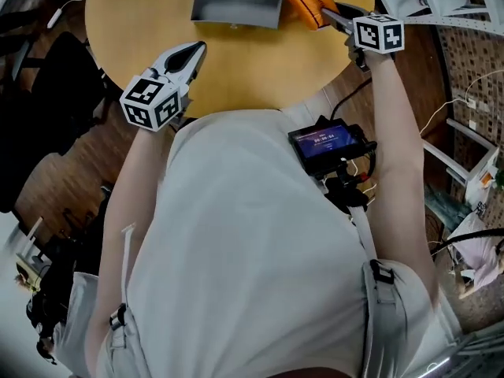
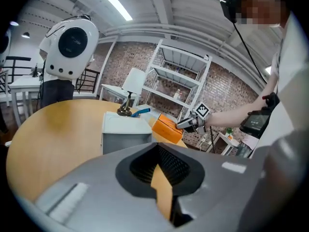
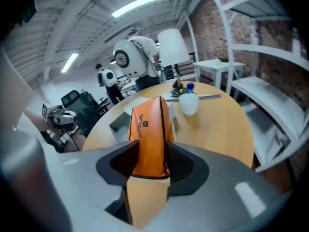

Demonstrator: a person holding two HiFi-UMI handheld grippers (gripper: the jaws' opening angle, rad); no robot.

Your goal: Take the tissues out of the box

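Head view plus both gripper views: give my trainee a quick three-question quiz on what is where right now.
1. True or false: the right gripper is clamped on the orange tissue pack.
2. Where does the grey box sit? A) on the round wooden table; B) on the floor; C) on a white shelf.
3. Fill in: between the jaws of the left gripper there is ____.
Key: 1 true; 2 A; 3 nothing.
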